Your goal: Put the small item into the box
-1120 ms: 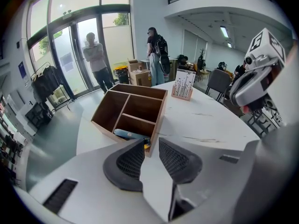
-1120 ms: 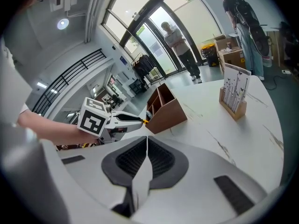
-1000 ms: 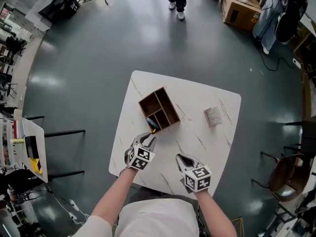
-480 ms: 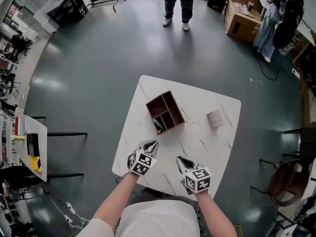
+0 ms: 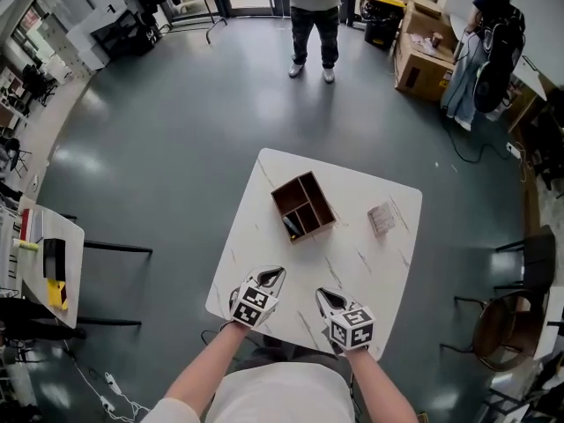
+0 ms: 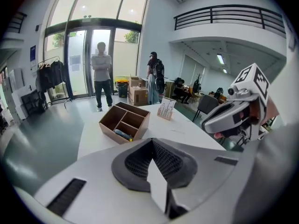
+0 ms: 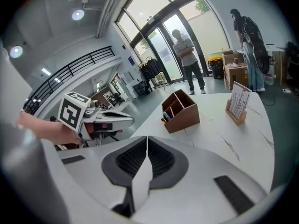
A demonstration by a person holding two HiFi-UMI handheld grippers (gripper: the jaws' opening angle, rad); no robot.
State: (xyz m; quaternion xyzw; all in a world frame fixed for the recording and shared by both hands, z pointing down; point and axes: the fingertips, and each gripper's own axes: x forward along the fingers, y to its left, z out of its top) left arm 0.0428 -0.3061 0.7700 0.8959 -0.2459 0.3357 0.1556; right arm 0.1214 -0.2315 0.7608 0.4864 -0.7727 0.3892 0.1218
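Note:
A brown wooden box (image 5: pixel 304 206) with several compartments stands on the white marble-look table (image 5: pixel 352 267). The small item (image 5: pixel 292 227), dark with a yellow end, lies in the box's near compartment; the left gripper view also shows the item (image 6: pixel 122 134) inside the box (image 6: pixel 125 121). My left gripper (image 5: pixel 275 274) is shut and empty, well short of the box near the table's front edge. To its right my right gripper (image 5: pixel 322 294) is shut with nothing in it. The right gripper view shows the box (image 7: pixel 182 109) and the left gripper (image 7: pixel 117 119).
A small wooden card stand (image 5: pixel 382 218) sits on the table right of the box. A person (image 5: pixel 314 20) stands on the grey floor beyond the table, another person (image 5: pixel 486 33) is by cardboard boxes (image 5: pixel 421 58). Chairs (image 5: pixel 511 311) are at the right.
My left gripper has drawn back from the box's near corner toward the table's front edge. The item stays in the box. The right gripper has barely moved.

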